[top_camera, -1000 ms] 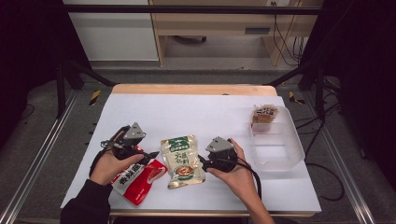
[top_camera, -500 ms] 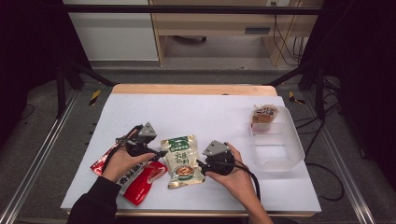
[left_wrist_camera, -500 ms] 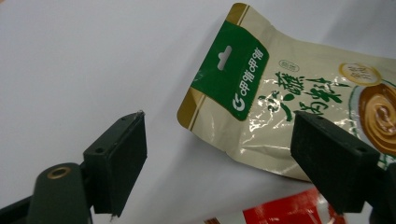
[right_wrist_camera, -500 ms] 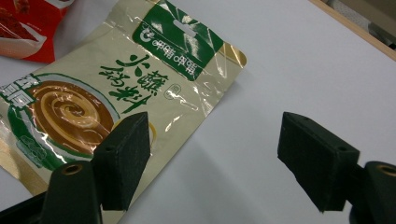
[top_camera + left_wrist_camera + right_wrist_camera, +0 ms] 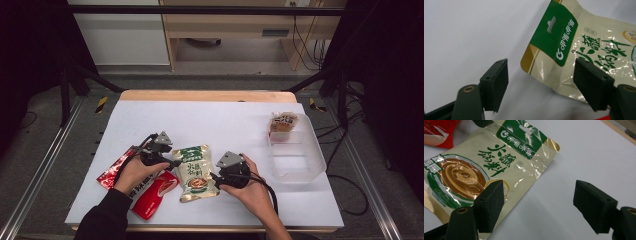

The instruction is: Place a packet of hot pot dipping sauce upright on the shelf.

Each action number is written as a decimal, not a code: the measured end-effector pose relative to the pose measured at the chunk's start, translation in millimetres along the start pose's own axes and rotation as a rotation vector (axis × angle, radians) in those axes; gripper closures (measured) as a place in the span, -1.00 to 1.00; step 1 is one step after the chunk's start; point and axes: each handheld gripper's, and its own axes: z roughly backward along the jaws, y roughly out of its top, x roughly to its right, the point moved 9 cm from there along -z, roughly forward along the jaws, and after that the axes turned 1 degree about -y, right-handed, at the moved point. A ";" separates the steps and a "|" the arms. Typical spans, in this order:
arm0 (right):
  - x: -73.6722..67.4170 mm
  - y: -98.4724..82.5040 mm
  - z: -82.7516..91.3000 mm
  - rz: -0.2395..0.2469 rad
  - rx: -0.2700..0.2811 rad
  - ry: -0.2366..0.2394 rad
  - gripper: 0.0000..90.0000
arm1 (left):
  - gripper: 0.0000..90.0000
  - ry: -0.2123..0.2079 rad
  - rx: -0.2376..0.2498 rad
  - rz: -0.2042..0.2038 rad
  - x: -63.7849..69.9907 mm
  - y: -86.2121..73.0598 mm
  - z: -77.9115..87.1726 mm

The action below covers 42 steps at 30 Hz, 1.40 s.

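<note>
A cream and green sauce pouch [image 5: 196, 172] lies flat on the white table between my two hands. My left gripper [image 5: 172, 162] is low at the pouch's upper left corner. In the left gripper view that corner [image 5: 564, 47] lies between the jaws of the left gripper [image 5: 540, 82]. Those jaws have just been closing, but the pads are still apart from the pouch, so the gripper is open. My right gripper [image 5: 214, 177] is at the pouch's right edge. In its own view the right gripper [image 5: 539, 200] is open, one pad over the pouch [image 5: 486, 165] and the other over bare table.
A red pouch [image 5: 150, 192] lies partly under my left hand, also seen as a red pouch [image 5: 436, 132] in the right gripper view. A clear plastic container [image 5: 295, 155] at the right holds a snack packet [image 5: 282, 124]. The table's front edge is close to both forearms.
My left gripper has moved right and down to the pouch's upper left corner, and its jaws have narrowed. The right hand and the pouch have stayed put.
</note>
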 end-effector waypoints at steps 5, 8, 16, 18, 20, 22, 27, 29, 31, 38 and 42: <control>0.4 -1.0 -0.5 0.002 -0.005 0.000 -0.45 | -0.19 -0.022 -0.021 0.012 1.4 -2.6 -5.4; 0.6 -1.6 -0.8 0.002 -0.008 -0.002 -0.45 | -0.13 -0.033 -0.022 0.011 4.0 -2.7 -8.2; 1.0 -1.4 -0.6 0.005 -0.006 -0.006 -0.44 | 0.22 -0.057 -0.008 0.028 8.5 -0.4 -4.9; 1.4 -1.5 -0.1 0.006 -0.008 -0.008 -0.44 | 0.32 -0.064 -0.003 0.031 9.8 0.6 -2.9; 1.2 -1.9 -0.6 0.007 -0.008 -0.005 -0.45 | 0.42 -0.069 -0.003 0.036 10.9 1.0 -1.3; 1.1 -2.0 -1.0 0.015 -0.009 -0.007 -0.45 | 0.50 -0.066 0.000 0.039 10.9 1.2 -0.6; 1.3 -1.8 -0.8 0.016 -0.008 -0.008 -0.45 | 0.78 -0.047 0.020 0.060 10.1 1.2 -0.7; 1.5 -2.0 -0.4 0.013 -0.009 -0.009 -0.45 | 0.85 -0.050 0.029 0.068 10.3 1.1 0.0; 1.8 -2.0 -0.3 0.013 -0.008 -0.010 -0.45 | 0.93 -0.061 0.039 0.074 11.6 1.7 1.3; 1.8 -1.8 0.0 0.020 -0.007 -0.010 -0.45 | 1.00 -0.067 0.042 0.054 13.6 4.0 7.0; 1.9 -2.0 -0.1 0.021 -0.009 -0.010 -0.46 | 1.00 -0.065 0.048 0.043 14.0 5.2 10.2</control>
